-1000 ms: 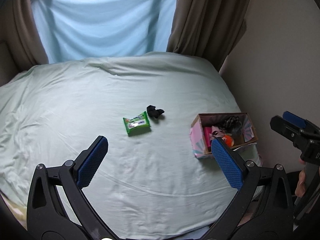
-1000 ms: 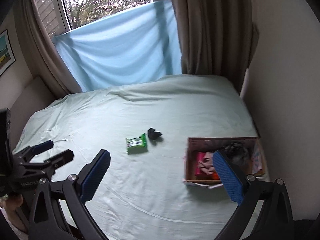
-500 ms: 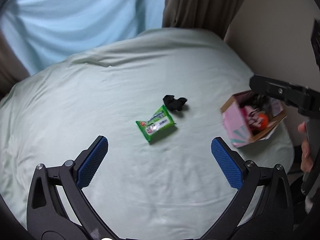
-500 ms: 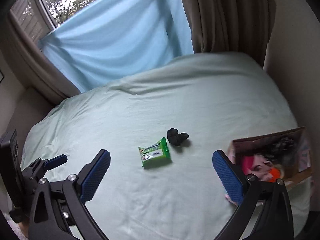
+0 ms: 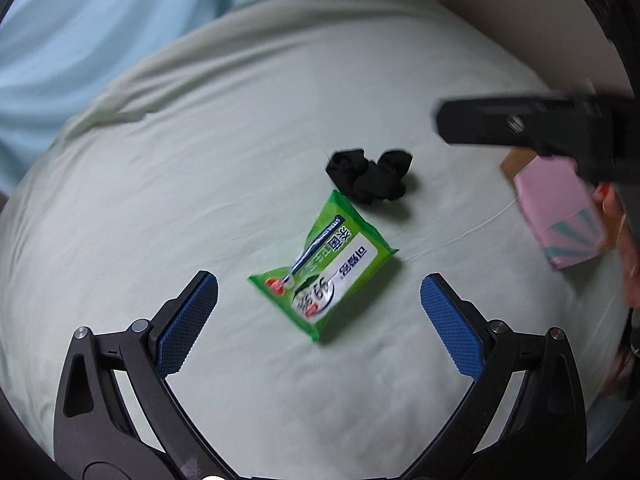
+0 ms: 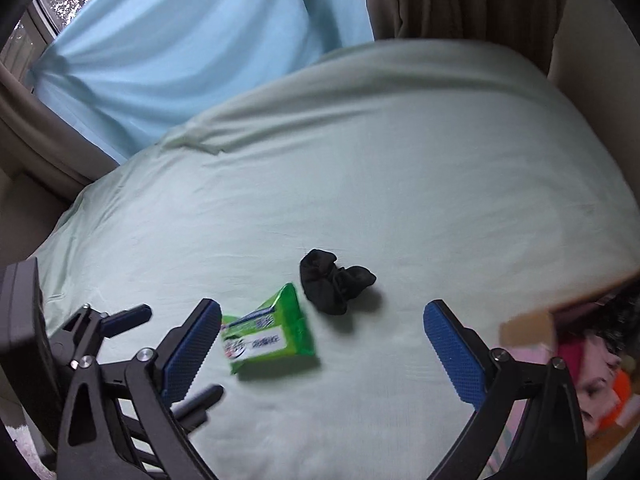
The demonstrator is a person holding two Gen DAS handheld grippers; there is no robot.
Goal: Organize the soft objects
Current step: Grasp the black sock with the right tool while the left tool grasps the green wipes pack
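Crumpled black sock (image 5: 370, 178) | glossy green wipes pack (image 5: 324, 271) | wrinkled bedsheet (image 5: 200, 184)

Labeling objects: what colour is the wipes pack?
Green with a white label; clearest in the left wrist view.

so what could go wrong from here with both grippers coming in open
1. The wipes pack and the black sock lie almost touching, so the open left gripper could catch both.
2. The right gripper is near the same spot; the two could collide.
3. The box sits at the bed's edge, where a knock might tip it.
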